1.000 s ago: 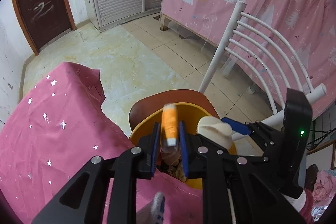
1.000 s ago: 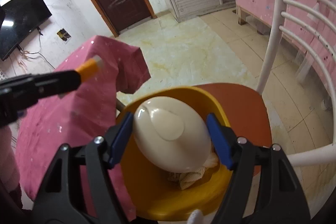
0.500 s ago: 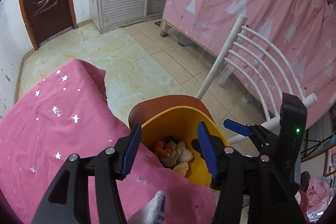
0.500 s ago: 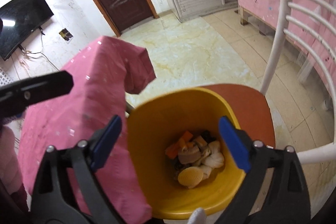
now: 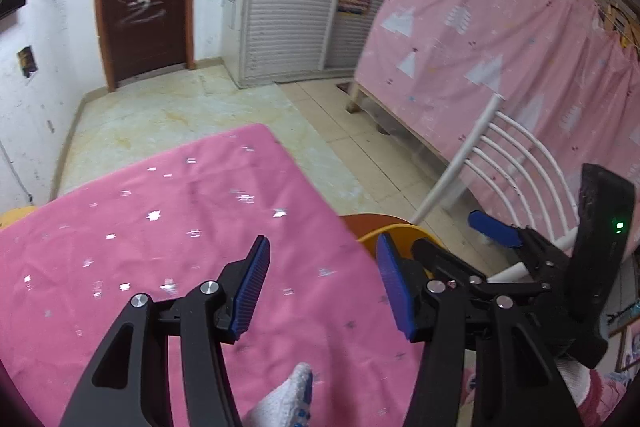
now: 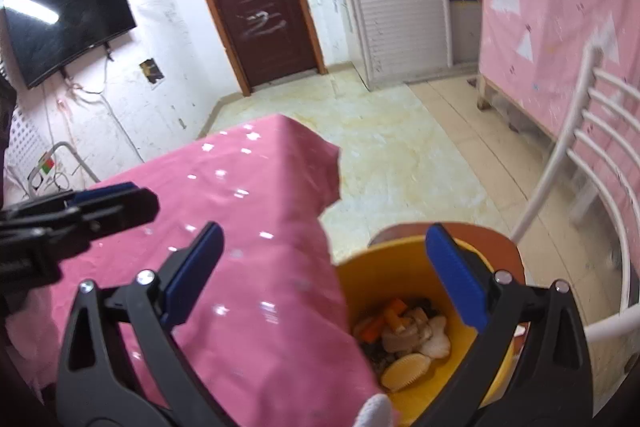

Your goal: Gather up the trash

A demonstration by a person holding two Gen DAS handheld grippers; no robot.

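Both claws are spread open and hold nothing. The yellow bin (image 6: 400, 267) with the trash (image 6: 404, 331) lies just below the right claw (image 6: 320, 267), right of the left claw (image 5: 320, 283), which hangs over the pink counter (image 5: 160, 219).

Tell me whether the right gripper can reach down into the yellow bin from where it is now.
Probably yes. The right gripper is open and empty, and the yellow bin sits open-topped just below its right finger on the chair seat. Only the pink tablecloth edge overlaps the bin's left rim.
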